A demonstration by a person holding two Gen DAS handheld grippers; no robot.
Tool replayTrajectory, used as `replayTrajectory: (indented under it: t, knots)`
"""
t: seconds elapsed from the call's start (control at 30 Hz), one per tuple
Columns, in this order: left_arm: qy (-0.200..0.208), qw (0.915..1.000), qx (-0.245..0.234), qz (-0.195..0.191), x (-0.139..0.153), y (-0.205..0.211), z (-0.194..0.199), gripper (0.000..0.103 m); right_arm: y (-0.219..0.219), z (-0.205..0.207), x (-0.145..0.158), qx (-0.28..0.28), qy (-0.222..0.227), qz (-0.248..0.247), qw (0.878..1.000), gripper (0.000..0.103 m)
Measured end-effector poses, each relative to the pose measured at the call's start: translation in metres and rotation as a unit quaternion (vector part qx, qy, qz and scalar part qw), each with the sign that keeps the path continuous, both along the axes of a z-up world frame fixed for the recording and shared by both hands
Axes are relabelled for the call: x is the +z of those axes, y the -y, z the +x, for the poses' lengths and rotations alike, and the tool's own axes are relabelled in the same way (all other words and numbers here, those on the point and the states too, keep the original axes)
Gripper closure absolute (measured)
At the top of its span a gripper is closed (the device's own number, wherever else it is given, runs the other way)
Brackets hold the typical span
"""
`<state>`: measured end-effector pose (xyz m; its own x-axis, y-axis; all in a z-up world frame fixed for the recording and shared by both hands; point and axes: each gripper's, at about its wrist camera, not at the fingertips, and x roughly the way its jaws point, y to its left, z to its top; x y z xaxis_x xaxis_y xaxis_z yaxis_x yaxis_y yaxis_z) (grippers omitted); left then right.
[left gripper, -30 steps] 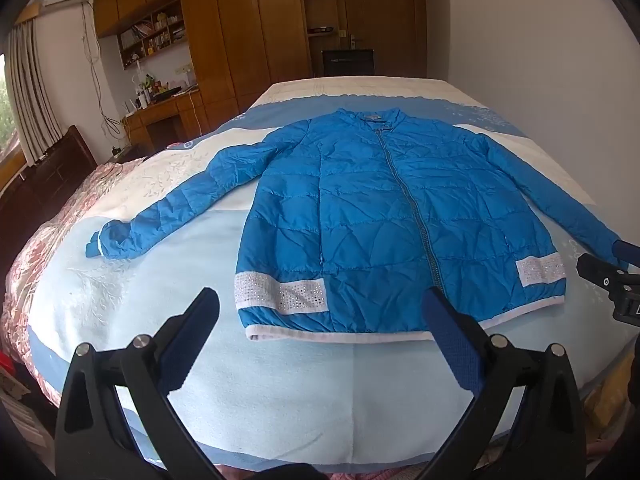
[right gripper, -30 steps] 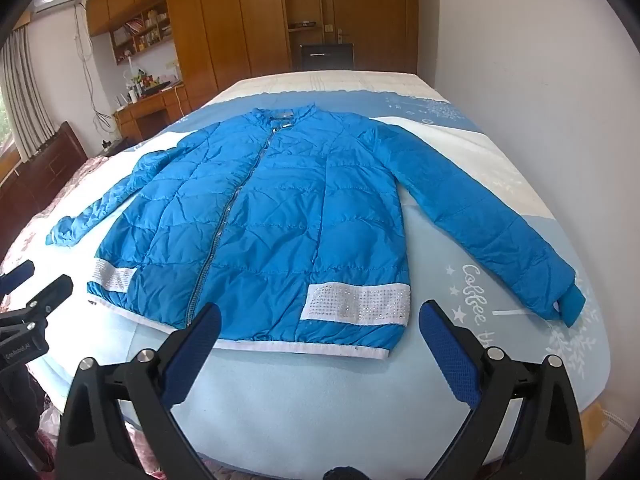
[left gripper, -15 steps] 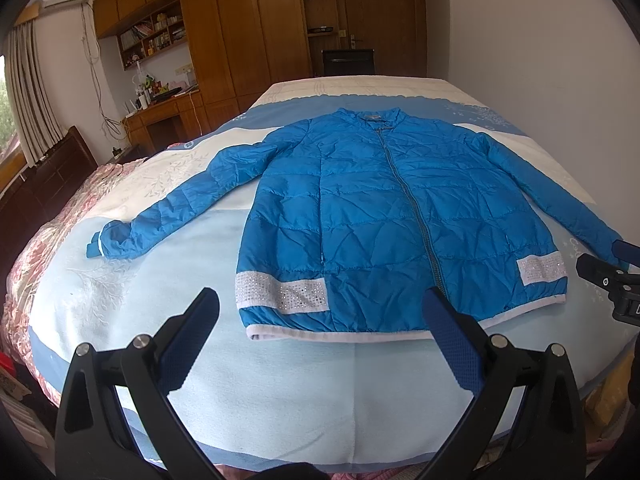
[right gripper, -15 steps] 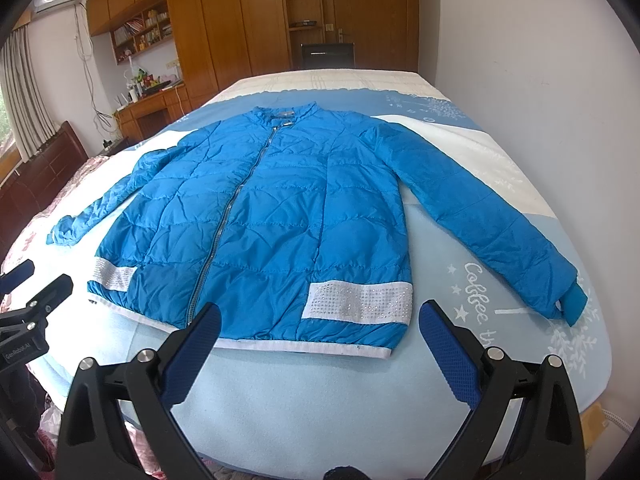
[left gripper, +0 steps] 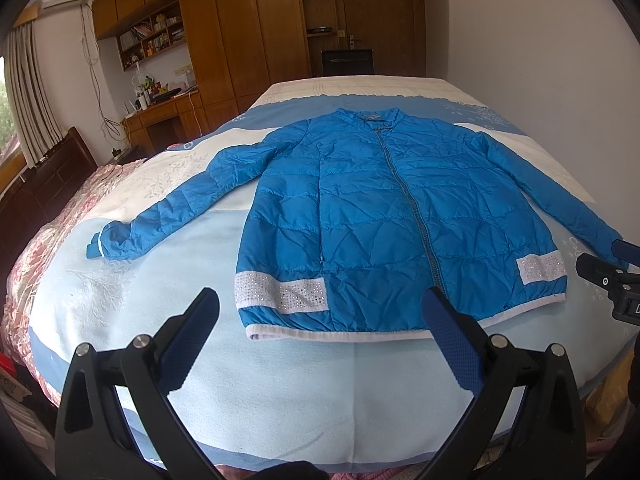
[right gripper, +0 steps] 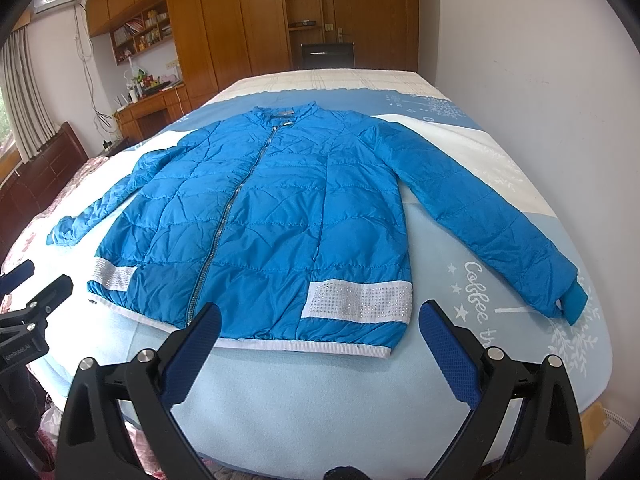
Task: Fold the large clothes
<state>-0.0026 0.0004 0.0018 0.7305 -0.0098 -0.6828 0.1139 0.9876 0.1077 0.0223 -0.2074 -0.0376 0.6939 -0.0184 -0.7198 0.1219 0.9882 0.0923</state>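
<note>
Nothing has shifted noticeably since the earlier frames: both grippers hold station at the foot of the bed. Left gripper (left gripper: 320,332) has its fingers spread wide apart, gripping nothing; right gripper (right gripper: 320,344) likewise. Bright blue quilted zip-front jacket (right gripper: 264,216) lies flat, front up, on the pale blue blanket (left gripper: 280,392), sleeves spread outward, white hem nearest the grippers, collar toward the wooden wardrobe (right gripper: 224,28).
</note>
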Motion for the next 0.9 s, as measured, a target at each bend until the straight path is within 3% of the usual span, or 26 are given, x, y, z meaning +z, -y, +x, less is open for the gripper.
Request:
replayTrajectory:
  t: [0.27,0.3,0.33,0.37,0.9]
  knots:
    - [0.000,1.0000,0.000,0.000,0.0000,-0.0003,-0.0001,0.003,-0.0016,0.0006,-0.0026,0.001,-0.001,0.001,1.000,0.004]
    - [0.000,1.0000,0.001,0.000,0.0000,-0.0002,-0.0002,0.003,-0.0034,0.0011,0.0004,-0.010,-0.010,-0.036,0.999,0.004]
    - [0.000,1.0000,0.000,0.000,0.0000,-0.0001,-0.0002,0.003,-0.0052,0.0018,0.0013,-0.010,-0.010,-0.036,0.999,0.004]
    - [0.000,1.0000,0.000,0.000,0.0001,-0.0002,-0.0004,0.003,0.0000,0.0004,-0.0011,0.000,-0.001,0.002,1.000,0.004]
    - [0.001,1.0000,0.000,0.001,-0.0007,0.0002,-0.0004,0.003,0.0006,-0.0003,-0.0013,0.001,0.000,0.002,1.000,0.004]
